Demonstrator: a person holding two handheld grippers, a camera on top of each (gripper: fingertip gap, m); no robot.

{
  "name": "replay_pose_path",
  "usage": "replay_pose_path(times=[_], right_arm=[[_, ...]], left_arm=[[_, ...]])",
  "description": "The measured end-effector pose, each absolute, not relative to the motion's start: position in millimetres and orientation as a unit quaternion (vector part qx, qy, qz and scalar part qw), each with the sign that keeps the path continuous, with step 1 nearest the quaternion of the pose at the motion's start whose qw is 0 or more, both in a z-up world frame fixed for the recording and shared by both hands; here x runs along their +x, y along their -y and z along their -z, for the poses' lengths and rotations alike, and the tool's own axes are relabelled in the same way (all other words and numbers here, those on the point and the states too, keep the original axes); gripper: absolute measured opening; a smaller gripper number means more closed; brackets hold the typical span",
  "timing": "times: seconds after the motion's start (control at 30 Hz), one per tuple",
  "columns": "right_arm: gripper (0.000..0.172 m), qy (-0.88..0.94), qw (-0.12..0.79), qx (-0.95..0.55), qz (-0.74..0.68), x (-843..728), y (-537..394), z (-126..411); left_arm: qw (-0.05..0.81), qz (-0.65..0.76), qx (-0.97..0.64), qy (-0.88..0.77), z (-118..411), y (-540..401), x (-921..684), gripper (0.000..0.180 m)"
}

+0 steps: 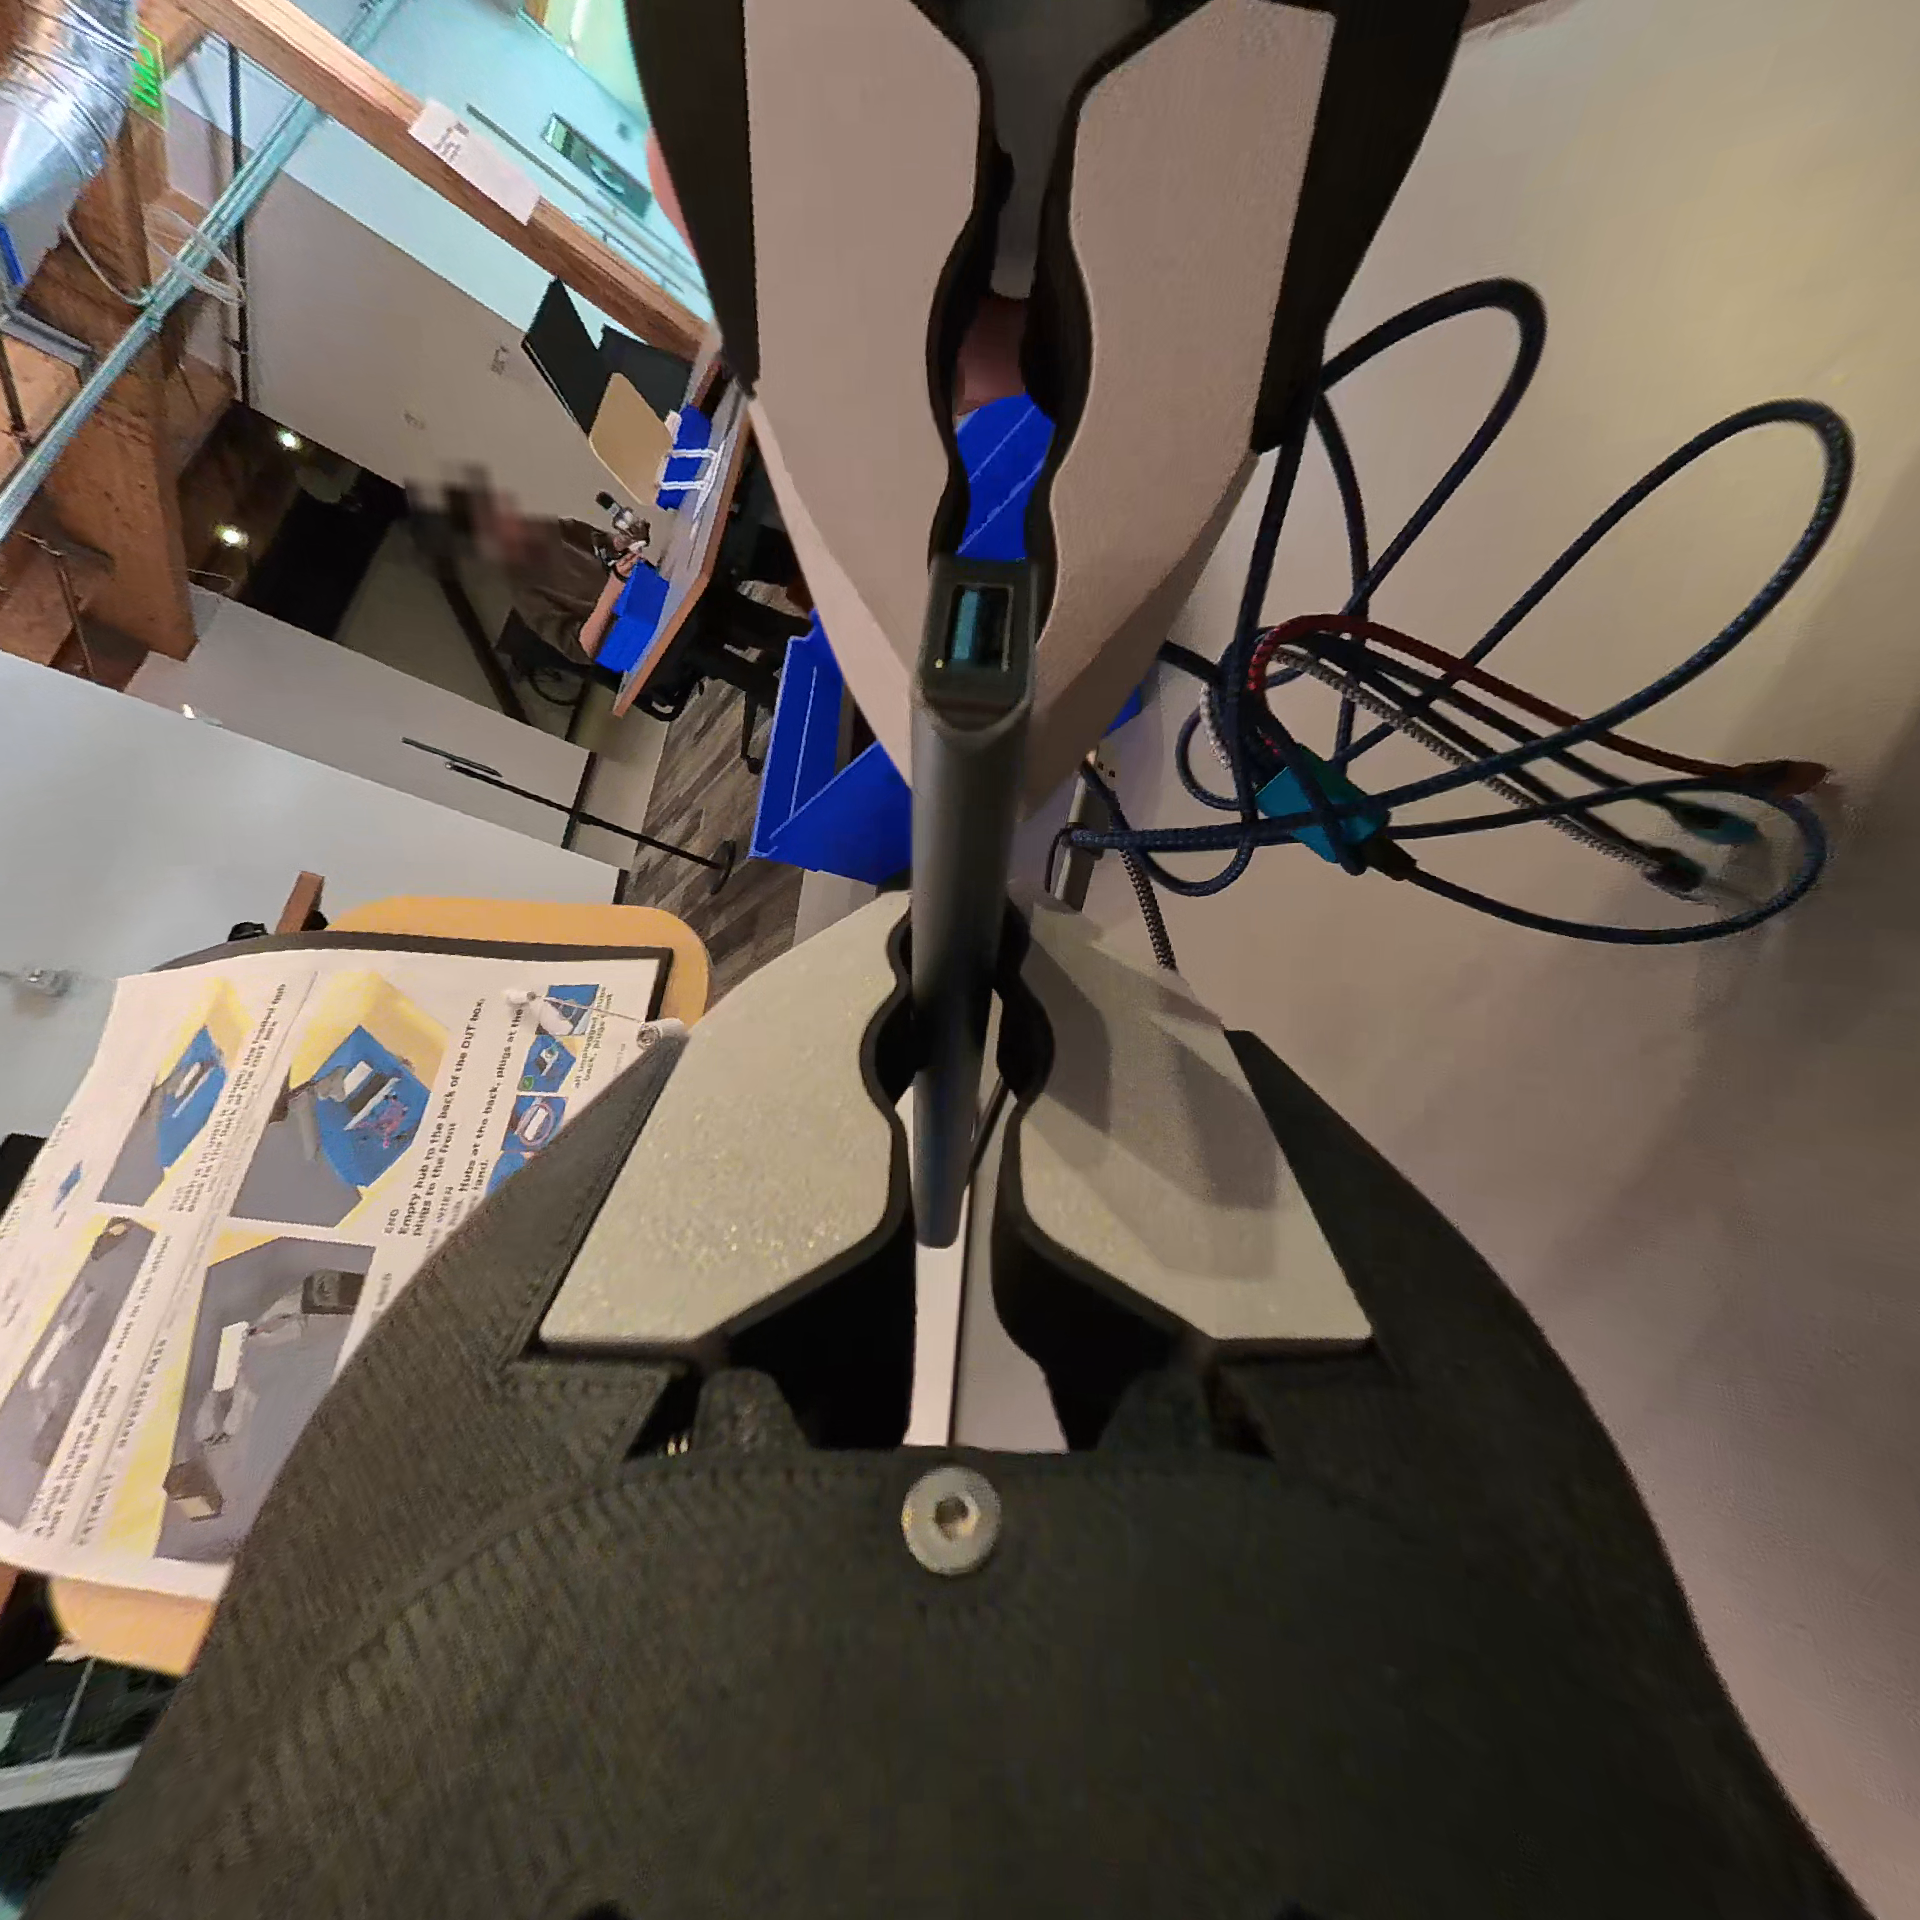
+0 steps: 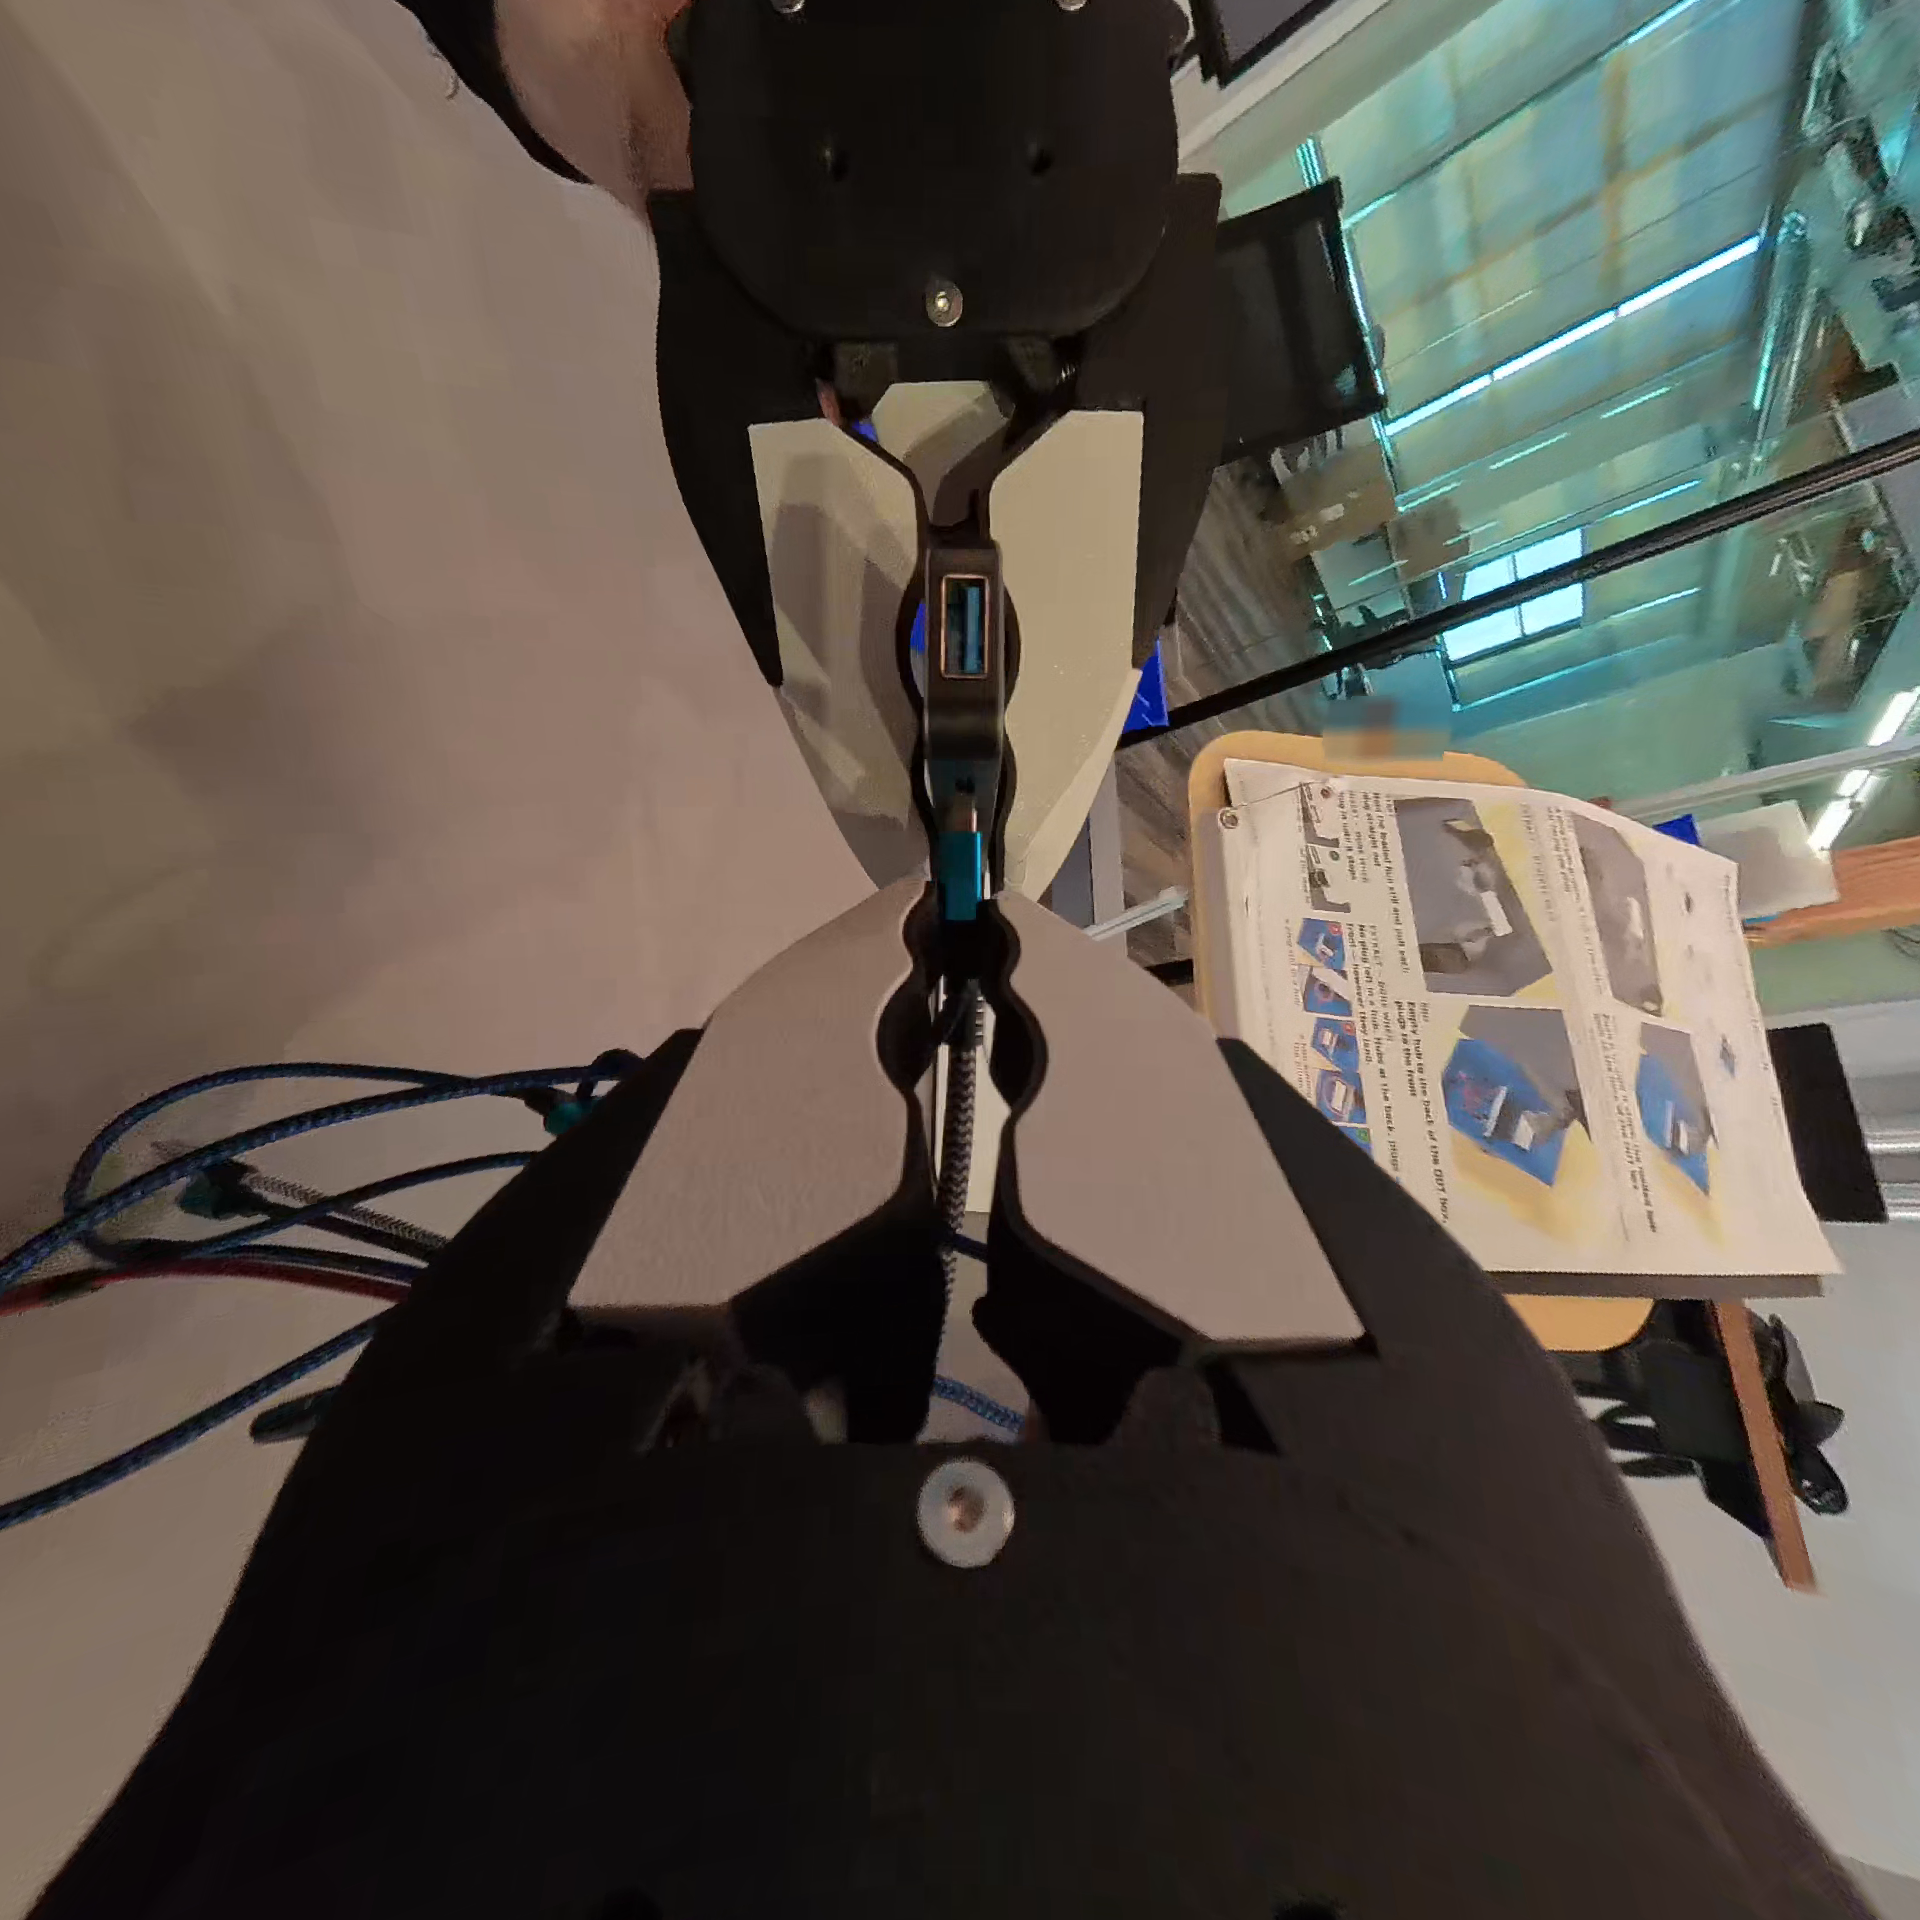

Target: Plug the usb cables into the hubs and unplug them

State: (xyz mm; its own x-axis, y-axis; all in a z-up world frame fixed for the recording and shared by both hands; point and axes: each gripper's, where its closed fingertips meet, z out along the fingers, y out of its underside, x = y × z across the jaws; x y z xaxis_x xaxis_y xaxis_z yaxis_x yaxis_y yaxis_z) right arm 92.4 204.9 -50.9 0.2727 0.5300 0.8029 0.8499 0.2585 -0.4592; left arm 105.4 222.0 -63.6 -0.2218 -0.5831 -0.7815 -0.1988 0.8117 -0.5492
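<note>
Step in hand, by the look of it: bringing plug to hub, or drawing it straight back out; impossible to say which from one instant.

To do it well: keep the dark slim hub point(image 1: 961, 914) steady in the left gripper point(image 1: 956, 1023), clamped and unmoving. Keep the teal-shelled plug point(image 2: 961, 868) square to the hub's end, its metal tip on the port's axis, no twist, no sideways lean. Push or pull along that one line only. Leave slack in the braided cable point(image 2: 956, 1132) so that it does not tug the plug off line. Watch the tangle of spare cables point(image 1: 1558, 748) on the table point(image 1: 1610, 1143), well off to the side, so none snags.

Left jaws: together on the hub's narrow body, pads pressed on both flanks, hub standing out forward past the tips, an open blue port on its far end facing the right gripper point(image 2: 961, 935).

Right jaws: nearly shut, clamped on the plug's rear, teal shell poking out beyond the tips, cable trailing back between the pads.

Plug's metal tip at the hub's point(image 2: 964, 665) near end, touching or just entering; depth of seating too hidden to tell. Both grippers nose to nose, aligned end on, above the table.
</note>
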Motion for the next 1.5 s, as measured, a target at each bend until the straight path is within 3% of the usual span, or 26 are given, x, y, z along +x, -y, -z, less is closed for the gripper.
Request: replay_pose_path(times=[0.07, 0.17, 0.37, 0.8, 1.1, 1.5], right_arm=[[0.005, 0.584, 0.531, -0.595, 0.155, 94, -205, 51], [0.005, 0.575, 0.520, -0.613, 0.154, 101, -208, 53], [0.006, 0.588, 0.502, -0.613, 0.162, 101, -205, 57], [0.005, 0.604, 0.486, -0.596, 0.209, 95, -202, 53], [0.007, 0.619, 0.483, -0.595, 0.170, 93, -190, 50], [0.007, 0.609, 0.564, -0.558, -0.002, 76, -148, 20]], left_arm=[[0.570, 0.176, -0.261, -0.759, 63, -222, 106, 0.012], [0.585, 0.194, -0.258, -0.744, 54, -217, 106, 0.028], [0.569, 0.176, -0.257, -0.761, 60, -209, 107, 0.011], [0.566, 0.186, -0.270, -0.756, 57, -205, 100, 0.011], [0.553, 0.201, -0.276, -0.760, 50, -191, 92, 0.011], [0.533, 0.299, -0.252, -0.751, 14, -143, 76, 0.011]])
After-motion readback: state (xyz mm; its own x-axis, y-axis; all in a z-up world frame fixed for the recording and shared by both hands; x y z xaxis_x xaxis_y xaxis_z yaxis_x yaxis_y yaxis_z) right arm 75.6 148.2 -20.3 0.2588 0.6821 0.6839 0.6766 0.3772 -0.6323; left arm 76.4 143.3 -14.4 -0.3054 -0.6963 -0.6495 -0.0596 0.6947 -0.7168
